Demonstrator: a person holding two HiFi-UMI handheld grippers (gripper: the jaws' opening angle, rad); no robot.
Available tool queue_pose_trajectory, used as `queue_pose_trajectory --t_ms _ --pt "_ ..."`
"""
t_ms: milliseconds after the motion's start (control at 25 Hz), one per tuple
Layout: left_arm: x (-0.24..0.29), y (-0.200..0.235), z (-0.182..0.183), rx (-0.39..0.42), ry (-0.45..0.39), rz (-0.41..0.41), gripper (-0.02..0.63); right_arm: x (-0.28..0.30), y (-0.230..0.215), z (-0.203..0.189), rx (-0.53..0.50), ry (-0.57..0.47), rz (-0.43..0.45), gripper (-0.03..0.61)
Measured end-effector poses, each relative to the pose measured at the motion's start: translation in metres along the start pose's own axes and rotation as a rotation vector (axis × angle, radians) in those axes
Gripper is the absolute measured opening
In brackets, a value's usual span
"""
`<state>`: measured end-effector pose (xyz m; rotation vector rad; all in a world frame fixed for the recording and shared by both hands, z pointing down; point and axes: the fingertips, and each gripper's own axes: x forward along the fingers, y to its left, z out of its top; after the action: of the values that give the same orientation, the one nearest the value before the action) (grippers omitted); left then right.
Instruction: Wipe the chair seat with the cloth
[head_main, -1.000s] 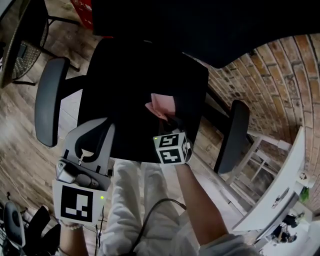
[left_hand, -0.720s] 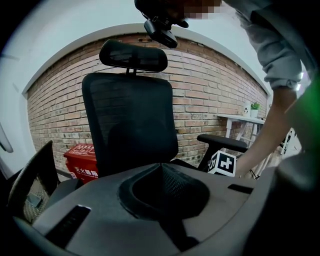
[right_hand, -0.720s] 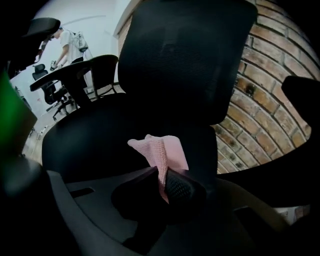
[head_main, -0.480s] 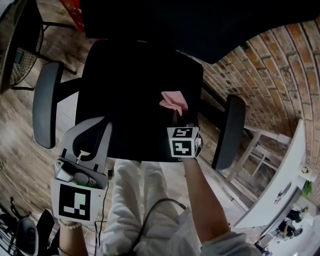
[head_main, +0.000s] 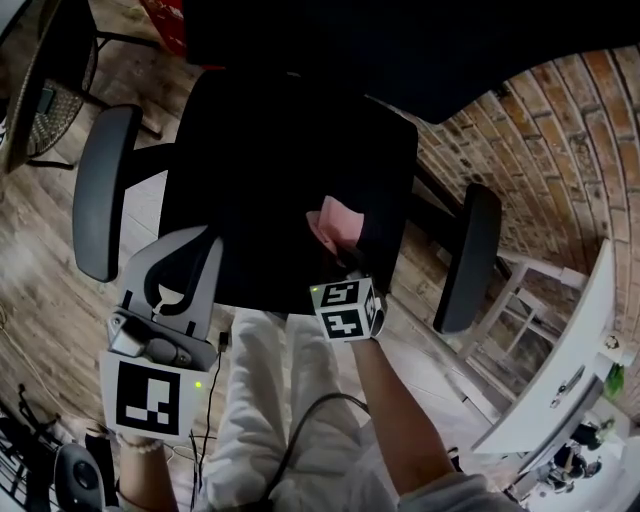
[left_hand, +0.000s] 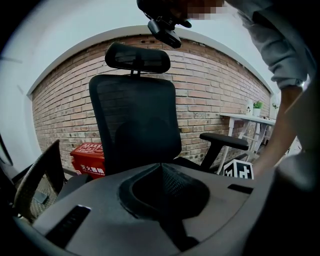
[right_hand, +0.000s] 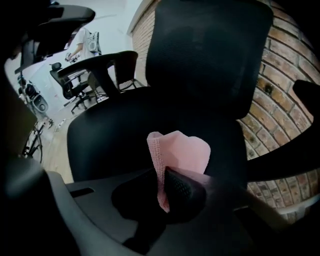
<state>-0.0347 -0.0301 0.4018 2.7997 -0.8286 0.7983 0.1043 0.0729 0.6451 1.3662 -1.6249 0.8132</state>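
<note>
1. Now gripping the pink cloth (right_hand: 181, 150) in the right gripper (right_hand: 162, 176), jaws pressed together on its lower fold.
2. Above and just past those jaw tips, the rest of the cloth standing up loose over the black chair seat (right_hand: 112, 132); cannot tell whether touching it.
3. Further ahead of the tips, facing the mesh backrest (right_hand: 205, 55); off to their left, an armrest (right_hand: 97, 62).
4. Holding the left gripper (left_hand: 160, 167) with jaws closed on each other, nothing between them.
5. Well beyond those tips, looking at the same backrest against a brick wall (left_hand: 210, 95); low to their left, a red box (left_hand: 89, 157).
6. Seen from the head view, left jaw tips at the seat's front edge, well apart from the cloth, with the right gripper's marker cube (head_main: 345, 308) off to their right.
</note>
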Motion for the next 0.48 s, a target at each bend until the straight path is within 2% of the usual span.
queue_pose_trajectory --t_ms 200,480 --pt "-0.009 0.0 -0.006 0.005 0.005 0.002 0.018 -0.006 0.059 -0.011 -0.08 0.003 0.097 0.055" --pt "-0.017 0.0 -0.015 0.0 0.009 0.005 0.018 -0.018 0.136 -0.027 -0.134 0.01 0.223 0.055"
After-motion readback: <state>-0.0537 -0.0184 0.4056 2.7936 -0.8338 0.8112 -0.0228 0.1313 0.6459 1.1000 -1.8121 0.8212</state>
